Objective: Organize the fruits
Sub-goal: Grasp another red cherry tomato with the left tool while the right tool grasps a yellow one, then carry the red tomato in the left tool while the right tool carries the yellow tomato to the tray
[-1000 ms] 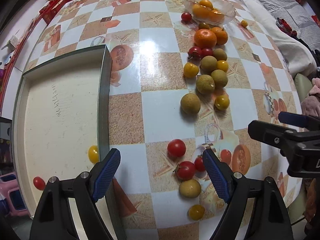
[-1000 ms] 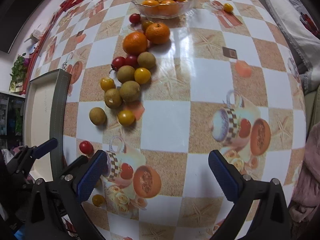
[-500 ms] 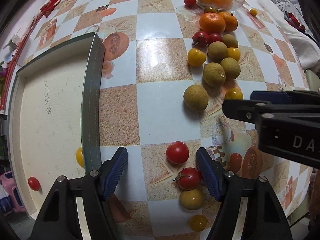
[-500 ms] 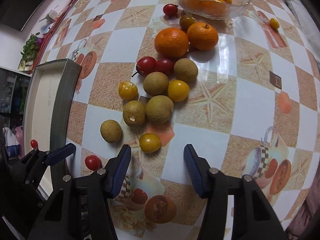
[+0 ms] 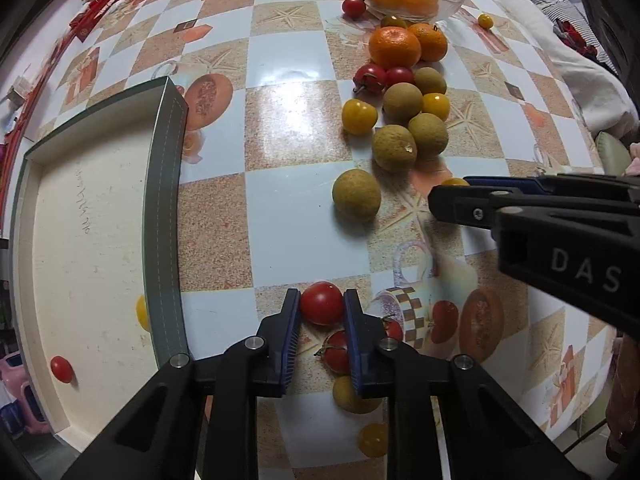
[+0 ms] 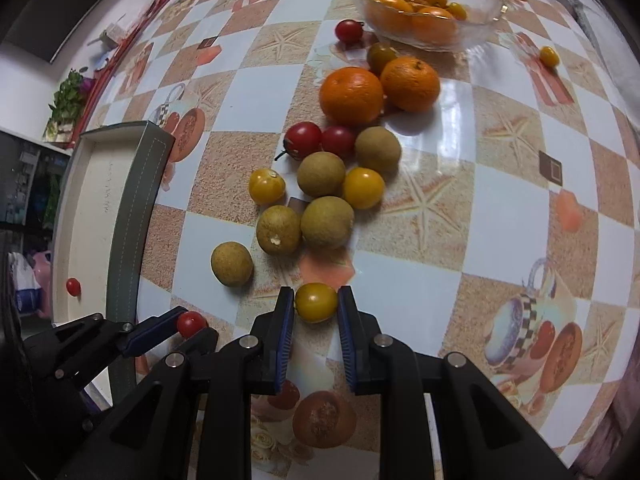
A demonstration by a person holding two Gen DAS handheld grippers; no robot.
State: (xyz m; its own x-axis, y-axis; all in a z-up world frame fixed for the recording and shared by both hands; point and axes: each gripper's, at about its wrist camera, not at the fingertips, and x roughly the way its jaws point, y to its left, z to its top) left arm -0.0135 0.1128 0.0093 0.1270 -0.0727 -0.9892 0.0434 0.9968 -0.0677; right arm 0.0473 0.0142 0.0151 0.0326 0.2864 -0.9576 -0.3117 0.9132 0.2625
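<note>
Both pairs of tongs have narrowed since a moment ago: the left gripper [image 5: 322,312] is now pinching a red cherry tomato [image 5: 322,303] on the checkered table [image 5: 288,120], while the right gripper [image 6: 316,308] is squeezing a yellow cherry tomato [image 6: 315,302]. Beyond them, longans [image 6: 327,222], more tomatoes and two oranges [image 6: 351,96] are lying scattered toward the glass bowl [image 6: 492,16]. Off left, the tray [image 5: 162,208] is holding one red and one yellow tomato.

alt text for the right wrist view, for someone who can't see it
The right gripper is closed on a yellow cherry tomato on a checkered tablecloth. Beyond it lie brown longans, tomatoes and two oranges, with a glass bowl of fruit farthest away. At lower left, the left gripper holds a red cherry tomato beside a tray.
</note>
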